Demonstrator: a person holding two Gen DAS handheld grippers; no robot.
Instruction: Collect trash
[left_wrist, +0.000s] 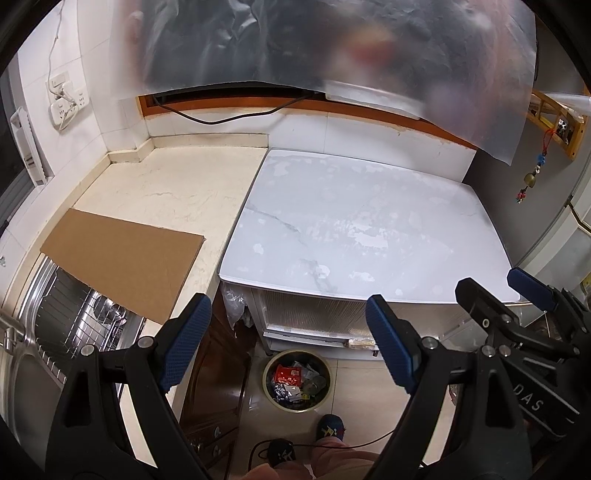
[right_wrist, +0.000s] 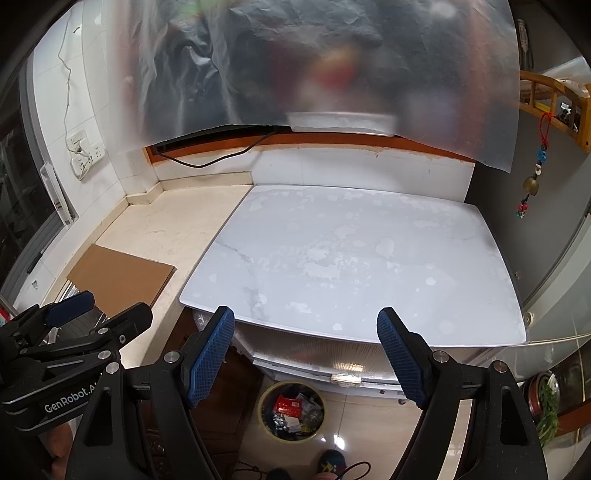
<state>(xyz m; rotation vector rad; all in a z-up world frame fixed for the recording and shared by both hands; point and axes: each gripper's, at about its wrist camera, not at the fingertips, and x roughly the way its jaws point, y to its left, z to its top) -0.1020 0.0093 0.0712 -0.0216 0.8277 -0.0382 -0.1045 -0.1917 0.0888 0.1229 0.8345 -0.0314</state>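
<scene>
Crumpled red and silver wrappers (left_wrist: 290, 384) fill the round, cream-rimmed trash bin (left_wrist: 266, 369) beneath the worn marble-patterned tabletop (left_wrist: 354, 229); both the left gripper (left_wrist: 288, 347) and the right gripper (right_wrist: 306, 354) are spread, empty.

Things behind the frosted plastic sheet (left_wrist: 332, 48) are blurred beyond telling.

This is a home kitchen. A cream stone countertop (left_wrist: 177, 192) runs along a white tiled wall (left_wrist: 88, 74) into a corner, and at its near end a stainless steel sink (left_wrist: 33, 332) holds a wire dish rack (left_wrist: 81, 317), partly covered by a sheet of cardboard (left_wrist: 125, 258). A wall socket (left_wrist: 64, 99) with plugs and cords sits above the counter. Beside the counter stands a white marble-patterned table top (right_wrist: 351, 266). Below, on a glossy tiled floor (right_wrist: 365, 424), a round waste bin (right_wrist: 291, 410) is full of wrappers. A wooden shelf (right_wrist: 554, 107) with a hanging bell charm (right_wrist: 530, 184) adds a domestic touch, and slippered feet (left_wrist: 330, 426) show at the bottom.
</scene>
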